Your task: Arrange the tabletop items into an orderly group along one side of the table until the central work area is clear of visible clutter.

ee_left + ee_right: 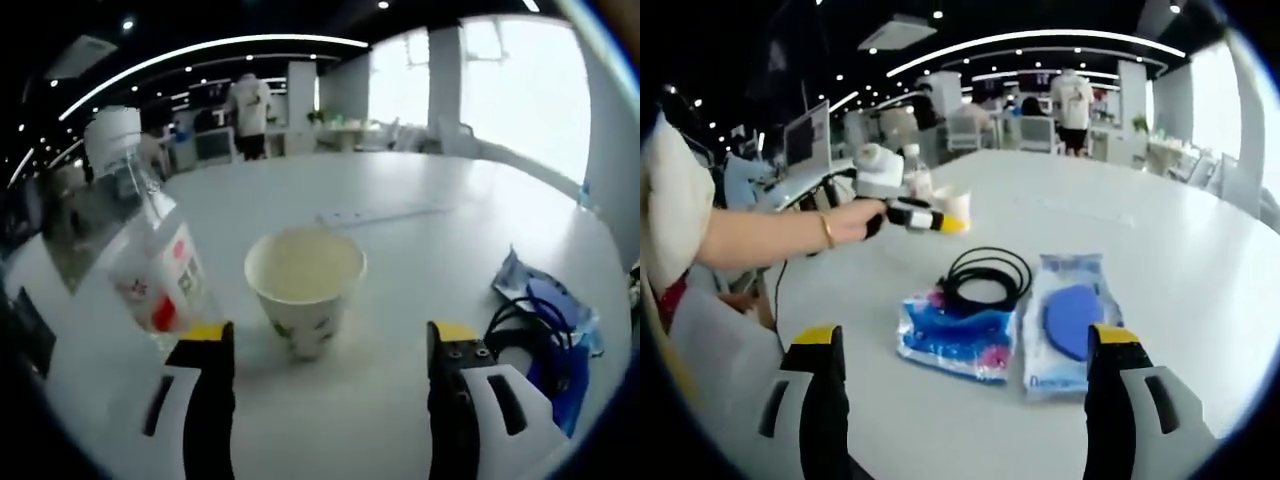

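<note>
My left tool point(332, 345) stood wide open and held nothing. A paper cup point(305, 286) stood upright on the white desk point(420, 250) between and just ahead of its jaws, touching neither. A clear plastic bottle point(150, 250) with a white cap and red label leaned just left of the cup. My right tool point(965, 350) was also wide open and empty. Ahead of it lay a blue packet point(958, 340) with a coiled black cable point(985, 275) resting on it, and a second packet point(1070, 320) just beside it. In the right gripper view, my left hand point(845, 222) held the left tool near the cup.
</note>
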